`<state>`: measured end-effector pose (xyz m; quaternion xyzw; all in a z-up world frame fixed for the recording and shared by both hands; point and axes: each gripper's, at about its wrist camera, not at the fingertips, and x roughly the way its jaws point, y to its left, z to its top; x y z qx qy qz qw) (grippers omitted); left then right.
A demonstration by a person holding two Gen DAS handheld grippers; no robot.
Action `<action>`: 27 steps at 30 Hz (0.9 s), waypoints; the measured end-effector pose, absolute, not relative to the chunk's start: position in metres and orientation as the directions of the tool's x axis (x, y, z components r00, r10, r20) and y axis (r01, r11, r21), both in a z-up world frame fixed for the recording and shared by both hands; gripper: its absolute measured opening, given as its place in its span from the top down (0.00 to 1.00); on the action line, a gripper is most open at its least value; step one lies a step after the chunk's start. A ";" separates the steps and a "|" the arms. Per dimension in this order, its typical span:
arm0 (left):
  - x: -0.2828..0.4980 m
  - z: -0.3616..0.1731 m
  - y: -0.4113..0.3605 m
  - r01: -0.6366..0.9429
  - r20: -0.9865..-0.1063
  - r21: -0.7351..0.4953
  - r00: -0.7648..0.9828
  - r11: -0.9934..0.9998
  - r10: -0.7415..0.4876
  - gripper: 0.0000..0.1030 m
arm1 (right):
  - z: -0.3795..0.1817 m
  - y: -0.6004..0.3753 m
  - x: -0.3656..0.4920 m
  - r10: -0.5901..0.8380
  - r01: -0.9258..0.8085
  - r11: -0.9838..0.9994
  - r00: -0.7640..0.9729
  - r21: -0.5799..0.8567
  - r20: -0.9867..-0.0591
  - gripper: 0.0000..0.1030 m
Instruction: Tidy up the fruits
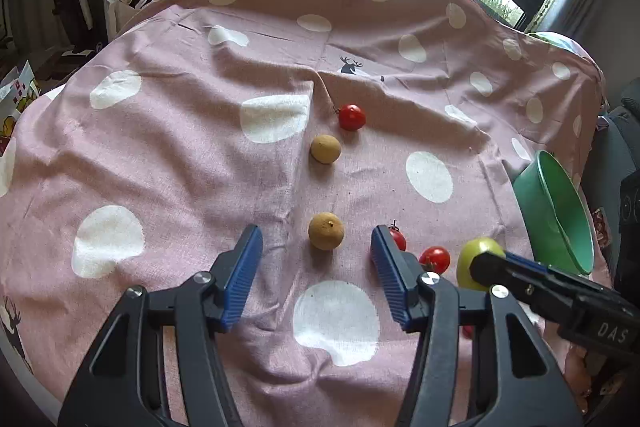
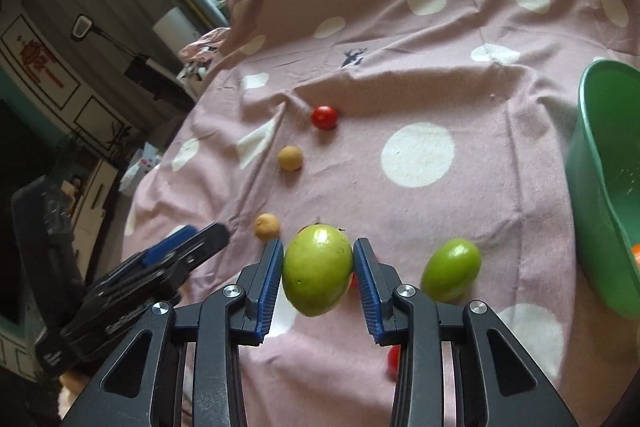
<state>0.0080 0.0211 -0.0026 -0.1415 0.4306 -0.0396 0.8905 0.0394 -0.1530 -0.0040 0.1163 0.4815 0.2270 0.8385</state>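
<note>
R tongs (image 2: 318, 267) clamped on green fruit (image 2: 317, 269), long axis upright-ish; bowl (image 2: 600, 187) off to right. L tongs (image 1: 316, 251) apart, longan (image 1: 326, 231) just ahead, untouched.

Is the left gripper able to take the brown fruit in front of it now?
Probably yes. The left gripper is open, the brown fruit lies just beyond its fingertips, between their lines, and nothing covers it.

both wrist views angled down, close, sharing the pink dotted cloth (image 1: 180, 155)
</note>
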 end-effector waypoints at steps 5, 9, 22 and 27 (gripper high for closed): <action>0.008 -0.005 0.016 -0.030 -0.765 -0.284 0.610 0.958 -0.208 0.54 | -0.023 -0.142 0.034 0.511 -0.271 0.857 0.336 0.438 -0.791 0.63; 0.010 -0.009 0.013 -0.021 -0.782 -0.289 0.582 0.957 -0.224 0.62 | -0.038 -0.137 0.036 0.467 -0.247 0.880 0.298 0.405 -0.833 0.63; 0.012 -0.014 0.010 0.012 -0.784 -0.370 0.532 0.929 -0.319 0.63 | -0.041 -0.153 0.038 0.449 -0.187 0.893 0.294 0.410 -0.844 0.59; 0.011 -0.017 0.002 0.058 -0.772 -0.454 0.473 0.889 -0.425 0.63 | -0.030 -0.168 0.038 0.476 -0.154 0.879 0.348 0.451 -0.808 0.59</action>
